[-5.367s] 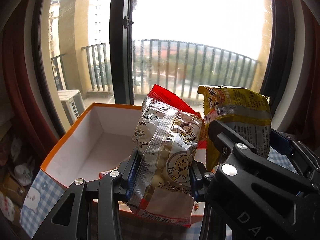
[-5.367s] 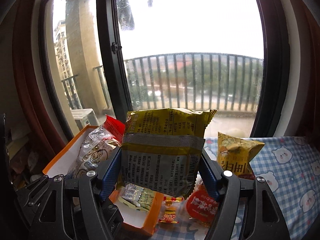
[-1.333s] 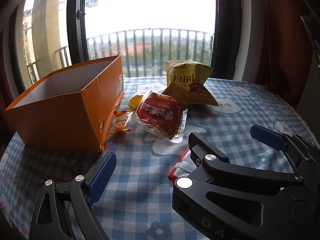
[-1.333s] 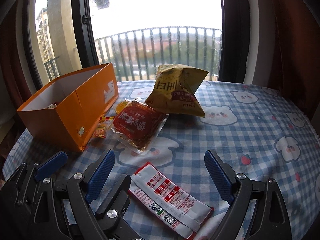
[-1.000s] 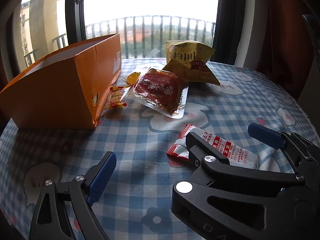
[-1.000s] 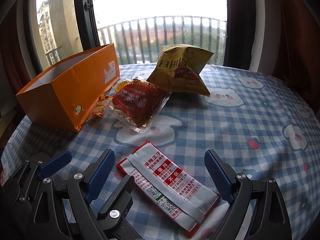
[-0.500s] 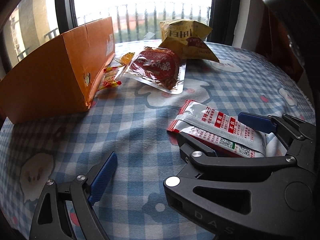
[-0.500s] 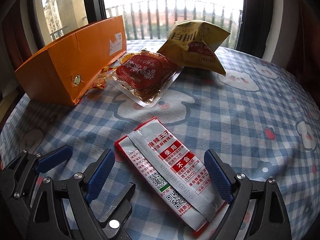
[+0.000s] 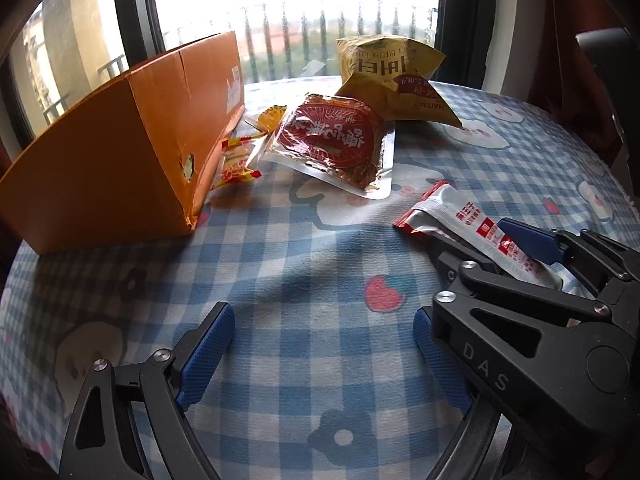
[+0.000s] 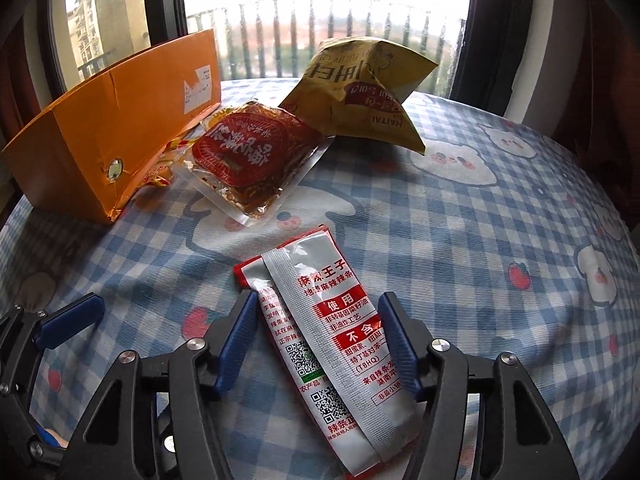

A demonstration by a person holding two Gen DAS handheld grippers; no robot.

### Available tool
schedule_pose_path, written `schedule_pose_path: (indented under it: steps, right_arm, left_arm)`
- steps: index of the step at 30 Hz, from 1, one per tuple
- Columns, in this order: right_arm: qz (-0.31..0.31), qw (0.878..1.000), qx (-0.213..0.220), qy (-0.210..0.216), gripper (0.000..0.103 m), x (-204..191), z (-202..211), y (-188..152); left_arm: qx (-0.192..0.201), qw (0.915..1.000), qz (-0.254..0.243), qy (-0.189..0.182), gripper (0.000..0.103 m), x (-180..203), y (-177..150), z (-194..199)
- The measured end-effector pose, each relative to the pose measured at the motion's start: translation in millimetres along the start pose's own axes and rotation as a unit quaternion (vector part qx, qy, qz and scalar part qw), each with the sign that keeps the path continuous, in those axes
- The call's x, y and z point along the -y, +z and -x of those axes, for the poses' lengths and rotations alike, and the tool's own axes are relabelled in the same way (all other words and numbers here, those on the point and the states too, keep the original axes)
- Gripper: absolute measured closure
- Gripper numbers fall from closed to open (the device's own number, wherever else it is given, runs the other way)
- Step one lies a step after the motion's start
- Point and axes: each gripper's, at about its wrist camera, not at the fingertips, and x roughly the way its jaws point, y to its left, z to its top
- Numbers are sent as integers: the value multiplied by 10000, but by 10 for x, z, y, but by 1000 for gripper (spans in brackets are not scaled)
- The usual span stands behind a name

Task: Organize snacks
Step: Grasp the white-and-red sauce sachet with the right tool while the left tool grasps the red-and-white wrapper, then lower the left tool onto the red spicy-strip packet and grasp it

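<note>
Slippage looks the main risk: right gripper (image 10: 316, 340), jaws just closing, pinches the flat silver-and-red snack sachet (image 10: 320, 320) lying on the checked tablecloth (image 10: 480, 240), and its slick foil could buckle, while left gripper (image 9: 320, 356) hangs open, empty.

"HAITAI" on yellow bag (image 10: 360, 92)

Overexposed daylight glares through the window (image 9: 296, 8); foreground dim and shadowed, fisheye edges bent.
</note>
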Motion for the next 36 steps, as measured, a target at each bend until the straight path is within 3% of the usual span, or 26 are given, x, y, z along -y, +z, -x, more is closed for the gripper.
schedule_pose_path:
  steps: [6, 8, 13, 23, 36]
  right_arm:
    - [-188, 9998, 32, -71, 66, 122, 11, 7]
    - [-293, 9996, 20, -15, 68, 162, 27, 8]
    - [-605, 9978, -30, 272, 69, 259, 89, 76]
    - [-721, 9963, 323, 327, 69, 331, 252, 432]
    - [-914, 9935, 511, 454, 69, 436, 153, 995]
  left_arm:
    - [-60, 9999, -121, 25, 12, 41, 58, -9]
    - [-34, 9999, -134, -2, 12, 56, 88, 14]
    - [53, 9998, -204, 6, 12, 104, 235, 70]
    - [311, 9985, -446, 97, 12, 137, 647, 88]
    - [585, 9971, -490, -25, 12, 104, 1250, -19]
